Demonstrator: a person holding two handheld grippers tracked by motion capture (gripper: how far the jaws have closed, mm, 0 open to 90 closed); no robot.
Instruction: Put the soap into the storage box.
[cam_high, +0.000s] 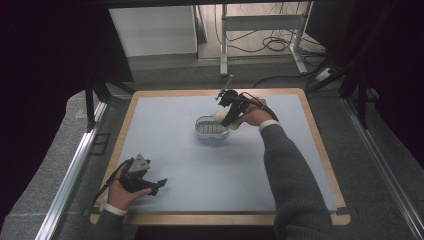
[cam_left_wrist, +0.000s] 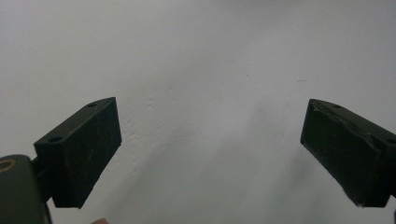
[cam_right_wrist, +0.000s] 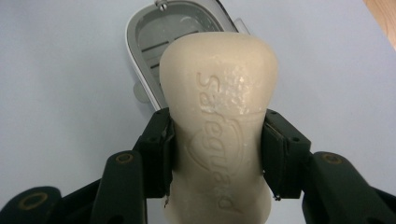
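Two fingers of the right gripper (cam_right_wrist: 217, 154) clenched a soap bar (cam_right_wrist: 219, 116), soap dish (cam_right_wrist: 140, 51) just beyond them; left gripper (cam_left_wrist: 210, 154) fingers stood released.

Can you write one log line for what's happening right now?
right gripper: shut on soap bar | above soap dish | left gripper: open, holding nothing

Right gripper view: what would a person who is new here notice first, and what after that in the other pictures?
The cream bar of soap comes first, clamped at its waist between the right tongs, with a brand name pressed into its face. Behind it, on the pale blue mat, lies a white soap dish, empty as far as it shows. Near the table's front left corner, the left tongs stand wide open, holding nothing.
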